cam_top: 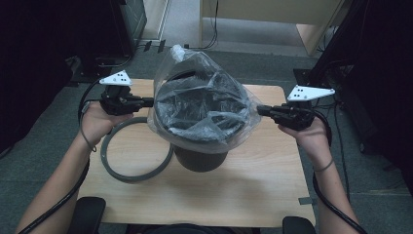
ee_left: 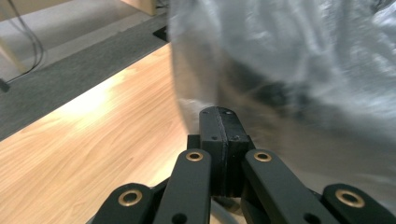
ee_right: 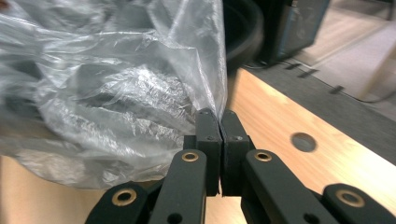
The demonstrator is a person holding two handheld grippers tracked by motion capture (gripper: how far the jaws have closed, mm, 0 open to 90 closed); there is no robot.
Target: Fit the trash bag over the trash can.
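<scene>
A dark round bin [cam_top: 200, 158] stands mid-table with a clear plastic bag [cam_top: 204, 97] draped over its mouth and rim. My left gripper [cam_top: 150, 101] reaches in level from the left and meets the bag's left edge. In the left gripper view its jaws are pressed together at the tips [ee_left: 220, 112], right against the blurred film of the bag [ee_left: 289, 56]. On the opposite side, my right gripper [cam_top: 259, 110] is at the bag's right edge. Its jaws [ee_right: 218, 114] are shut, with a fold of the bag [ee_right: 116, 93] running down between them.
A grey plastic ring [cam_top: 127, 175] lies flat on the wooden table [cam_top: 253, 195], left of the bin and under my left hand. Dark cabinets stand off the table at back left and at the right. Cables run over the grey floor behind.
</scene>
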